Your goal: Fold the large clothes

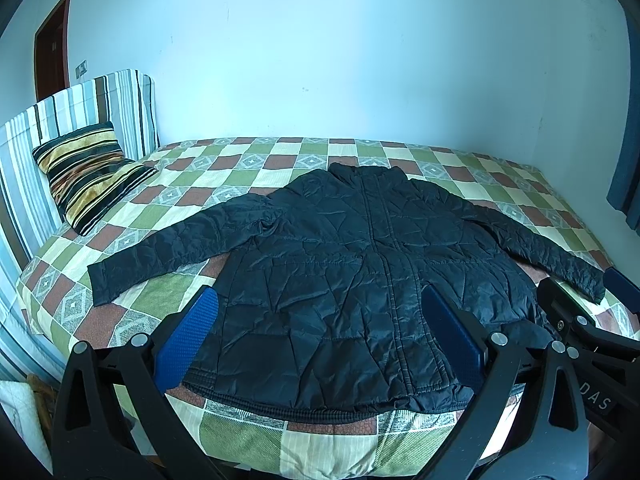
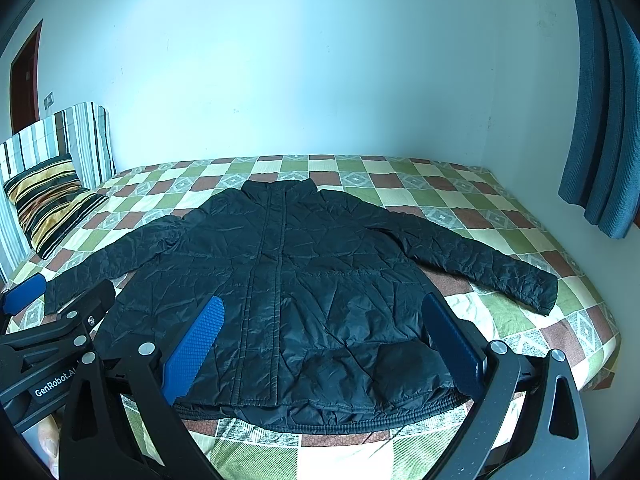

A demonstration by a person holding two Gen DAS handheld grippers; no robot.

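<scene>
A black quilted jacket [image 1: 344, 272] lies flat and face up on the checked bed, sleeves spread to both sides, hem toward me. It also shows in the right wrist view [image 2: 304, 292]. My left gripper [image 1: 320, 308] is open and empty, held above the jacket's hem, its blue pads [image 1: 188, 336] wide apart. My right gripper [image 2: 324, 312] is open and empty too, above the hem's right half. Each gripper shows at the edge of the other's view: the right one in the left wrist view [image 1: 580, 304], the left one in the right wrist view [image 2: 60, 300].
The bed [image 1: 248, 160] has a green, brown and cream checked cover. A striped pillow [image 1: 88, 176] leans on a striped headboard [image 1: 80, 108] at the left. A pale wall runs behind the bed. A blue curtain [image 2: 600, 120] hangs at the right, a brown door [image 1: 52, 48] at the far left.
</scene>
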